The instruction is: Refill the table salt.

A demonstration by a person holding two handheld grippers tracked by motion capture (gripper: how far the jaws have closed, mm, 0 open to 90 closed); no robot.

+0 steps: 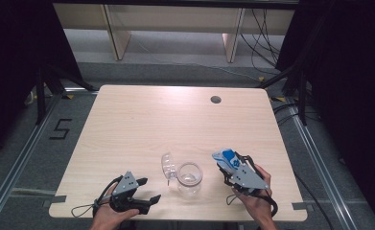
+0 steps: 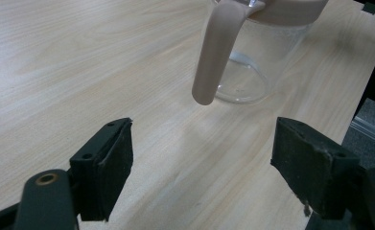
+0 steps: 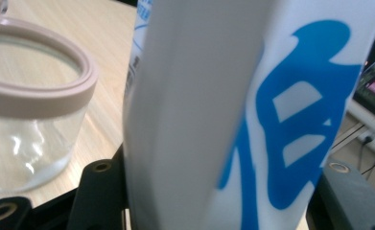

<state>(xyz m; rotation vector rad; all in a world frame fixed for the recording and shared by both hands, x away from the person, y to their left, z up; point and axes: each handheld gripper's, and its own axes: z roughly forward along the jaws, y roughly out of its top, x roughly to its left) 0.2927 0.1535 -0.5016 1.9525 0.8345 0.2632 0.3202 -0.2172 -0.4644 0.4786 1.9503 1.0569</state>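
A clear glass pitcher (image 1: 190, 178) with a beige rim stands near the table's front edge, its clear lid (image 1: 167, 166) flipped open to the left. The pitcher's beige handle (image 2: 218, 52) hangs down just ahead of my left gripper (image 2: 202, 165), whose jaws stand wide open with nothing between them. My left gripper (image 1: 146, 189) rests low at the front left of the pitcher. My right gripper (image 1: 230, 168) is shut on a white and blue carton (image 1: 226, 159), held to the right of the pitcher. The carton (image 3: 233, 110) looms close, with the pitcher (image 3: 31, 110) at its left.
The wooden table (image 1: 175, 120) has a dark cable hole (image 1: 216, 99) at the back right. Its front edge lies close under both hands. Cables and shelf legs stand on the floor beyond the table.
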